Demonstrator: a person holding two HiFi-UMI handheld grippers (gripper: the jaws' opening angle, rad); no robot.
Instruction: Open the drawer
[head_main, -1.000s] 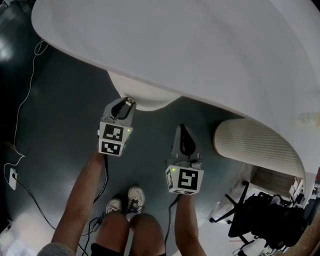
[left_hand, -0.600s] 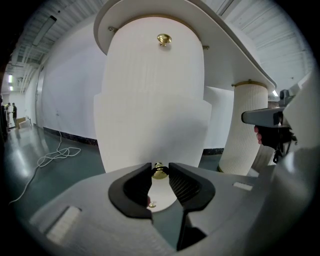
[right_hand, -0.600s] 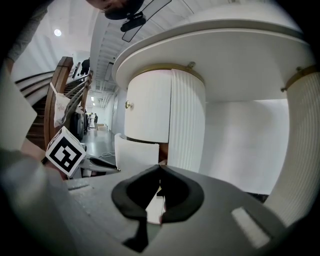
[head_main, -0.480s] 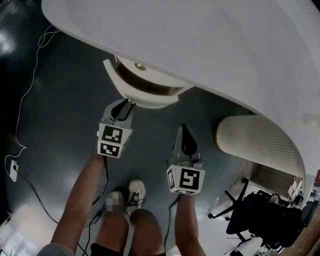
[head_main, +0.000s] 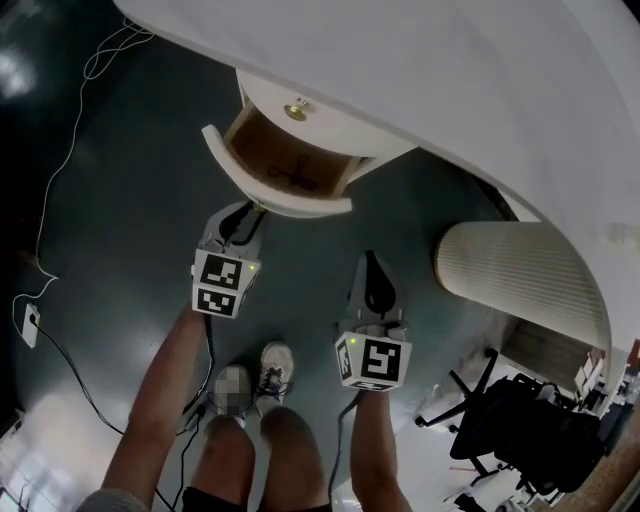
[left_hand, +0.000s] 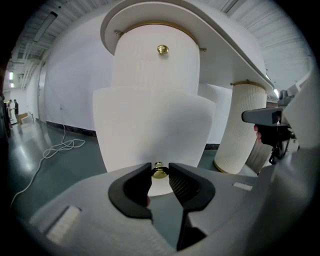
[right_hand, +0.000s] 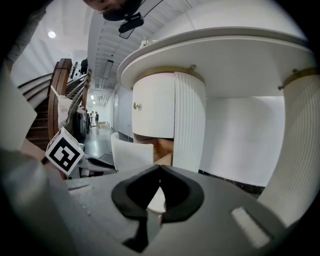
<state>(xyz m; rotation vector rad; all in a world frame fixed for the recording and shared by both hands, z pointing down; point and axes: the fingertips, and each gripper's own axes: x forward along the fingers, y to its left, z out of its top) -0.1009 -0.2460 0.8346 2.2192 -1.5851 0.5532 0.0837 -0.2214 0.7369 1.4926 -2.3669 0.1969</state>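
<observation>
Left claw (left_hand: 160, 175) grips the drawer's (head_main: 262, 190) brass knob (left_hand: 159, 171), its handle for pulling outward; right claw (right_hand: 160, 181), beside the drawer, idles closed and empty.

A white cable (left_hand: 64, 145) is lying looped over the dark floor (head_main: 130, 200) at the left. A ribbed white column (head_main: 515, 280) is standing at the right, with a black office chair (head_main: 520, 440) sitting nearer, beside it.
</observation>
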